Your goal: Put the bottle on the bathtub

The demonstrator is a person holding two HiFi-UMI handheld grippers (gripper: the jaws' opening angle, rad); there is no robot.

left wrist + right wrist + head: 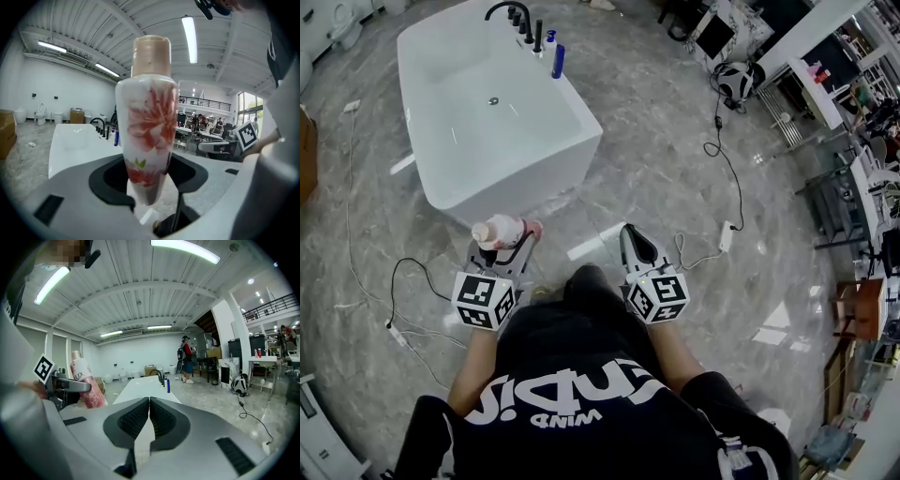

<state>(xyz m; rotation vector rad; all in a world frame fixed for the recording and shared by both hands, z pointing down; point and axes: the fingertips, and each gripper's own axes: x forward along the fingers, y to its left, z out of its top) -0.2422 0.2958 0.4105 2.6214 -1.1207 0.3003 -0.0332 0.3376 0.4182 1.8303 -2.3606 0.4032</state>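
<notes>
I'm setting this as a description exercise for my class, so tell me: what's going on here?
A person stands on the floor just short of the white bathtub, a gripper in each hand. The left gripper is shut on a flower-printed bottle with a pale cap; the bottle is not on the tub yet. The right gripper is shut with nothing in it.

Left gripper (501, 247), grey two-jaw tool with square-marker cube (484, 300): held low in front of the torso, jaws clamped on the base of a white bottle with red flower print and beige cap (147, 117), bottle upright. Right gripper (634, 242), same make, marker cube (658, 296): level with the left, jaws pressed together, nothing between them. Both bare forearms (474, 361) bent forward, elbows close to the body.
</notes>
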